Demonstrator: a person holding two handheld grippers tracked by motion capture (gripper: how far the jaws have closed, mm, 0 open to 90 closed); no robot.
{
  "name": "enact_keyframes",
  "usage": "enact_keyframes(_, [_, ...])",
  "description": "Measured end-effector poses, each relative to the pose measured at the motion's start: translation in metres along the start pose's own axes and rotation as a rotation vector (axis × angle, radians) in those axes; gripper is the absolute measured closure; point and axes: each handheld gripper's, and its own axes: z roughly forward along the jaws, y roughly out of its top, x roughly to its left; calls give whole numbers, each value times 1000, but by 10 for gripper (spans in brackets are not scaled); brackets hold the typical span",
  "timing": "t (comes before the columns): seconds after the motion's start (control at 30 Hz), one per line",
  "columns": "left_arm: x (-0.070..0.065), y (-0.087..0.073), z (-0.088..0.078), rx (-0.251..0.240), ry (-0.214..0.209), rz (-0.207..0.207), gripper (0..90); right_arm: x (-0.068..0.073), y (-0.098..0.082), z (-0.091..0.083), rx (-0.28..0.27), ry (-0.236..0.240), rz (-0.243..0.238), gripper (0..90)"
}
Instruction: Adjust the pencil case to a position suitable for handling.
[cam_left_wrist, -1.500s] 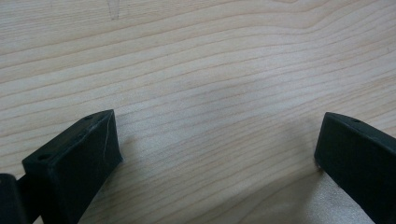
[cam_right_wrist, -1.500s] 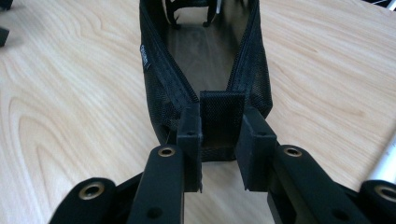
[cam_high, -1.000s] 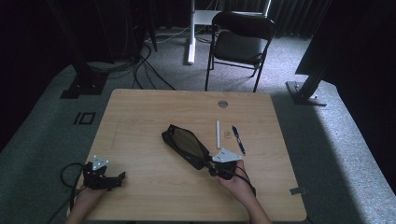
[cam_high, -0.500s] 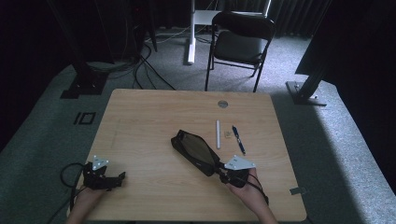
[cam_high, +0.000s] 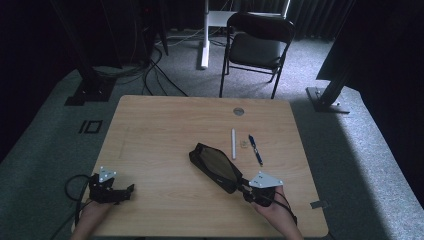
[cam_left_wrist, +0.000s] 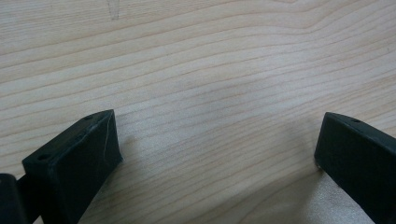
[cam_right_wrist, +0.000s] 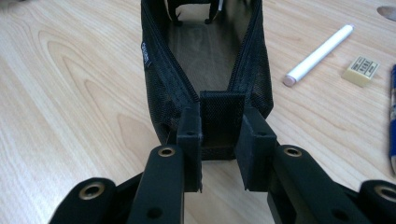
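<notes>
Dragged toward the near right edge of the tabletop (cam_high: 150, 130) since the earlier frame, the black mesh pouch (cam_high: 215, 166) lies open beside a white marker (cam_high: 233, 143). Right gripper (cam_right_wrist: 222, 140) is clenched on the pouch's end tab; left gripper (cam_left_wrist: 217, 149) rests released on bare wood.

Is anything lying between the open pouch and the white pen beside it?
Nothing visible. Bare table separates the pouch from the white pen. The eraser and blue pen lie beyond the white pen. The right gripper grips the pouch's end tab.
</notes>
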Motion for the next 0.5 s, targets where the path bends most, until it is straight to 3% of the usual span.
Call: enact_keyframes(0.5, [0, 0, 0, 0, 0, 0, 4, -5, -16, -23, 16, -25, 8, 729])
